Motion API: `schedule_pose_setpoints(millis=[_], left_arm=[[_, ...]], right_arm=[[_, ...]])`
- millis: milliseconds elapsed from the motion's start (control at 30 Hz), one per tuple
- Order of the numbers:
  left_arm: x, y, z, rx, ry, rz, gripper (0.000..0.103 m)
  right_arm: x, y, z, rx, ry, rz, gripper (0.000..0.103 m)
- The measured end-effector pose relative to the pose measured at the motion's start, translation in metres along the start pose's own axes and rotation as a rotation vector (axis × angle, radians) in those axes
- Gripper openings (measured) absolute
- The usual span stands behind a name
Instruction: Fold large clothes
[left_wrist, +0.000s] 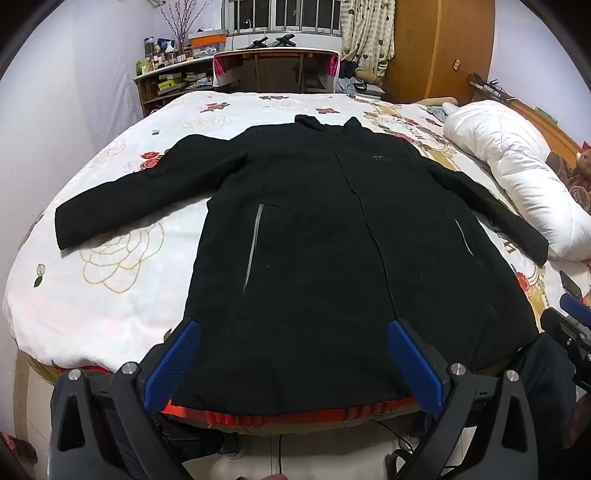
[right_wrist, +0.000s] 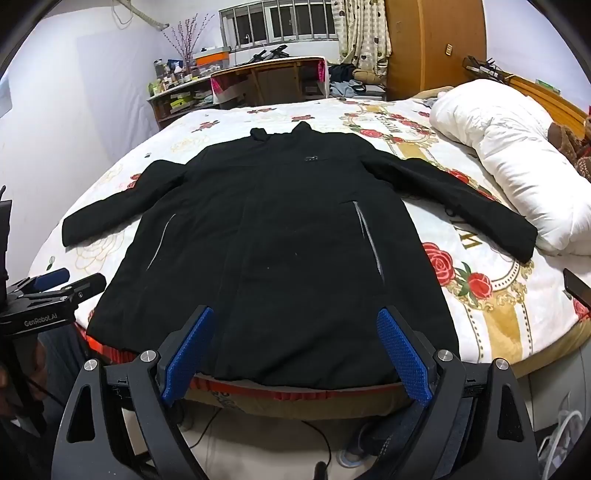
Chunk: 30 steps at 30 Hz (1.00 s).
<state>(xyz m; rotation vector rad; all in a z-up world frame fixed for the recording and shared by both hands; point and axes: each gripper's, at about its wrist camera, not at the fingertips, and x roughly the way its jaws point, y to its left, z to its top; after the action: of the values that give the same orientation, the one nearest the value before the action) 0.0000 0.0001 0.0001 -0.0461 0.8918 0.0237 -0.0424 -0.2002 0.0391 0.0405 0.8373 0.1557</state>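
long black padded jacket (left_wrist: 314, 229) — flat, sleeves spread, on floral-print bed (left_wrist: 122, 258) | left tool (left_wrist: 293, 363) — wide open, empty | right tool (right_wrist: 295, 354) wide open, empty

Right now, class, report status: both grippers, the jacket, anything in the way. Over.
Left gripper open, empty. Right gripper open, empty. Black jacket flat on bed, front up, sleeves spread, unfolded. White duvet beside one cuff.

Rolled duvet (left_wrist: 517, 177) beside coat's sleeve (left_wrist: 491, 218)
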Motion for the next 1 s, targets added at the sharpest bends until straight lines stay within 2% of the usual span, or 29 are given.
schedule_pose_setpoints(millis=[533,1000], left_arm=[[-0.002,-0.009,-0.001,-0.007,0.008,0.003,0.103],[0.006,-0.001,-0.002,-0.004,0.005,-0.002,0.103]], right_arm=[[0.003,0.001,0.001,0.000,0.011,-0.004,0.090],[0.002,0.002,0.002,0.001,0.012,-0.004,0.090]])
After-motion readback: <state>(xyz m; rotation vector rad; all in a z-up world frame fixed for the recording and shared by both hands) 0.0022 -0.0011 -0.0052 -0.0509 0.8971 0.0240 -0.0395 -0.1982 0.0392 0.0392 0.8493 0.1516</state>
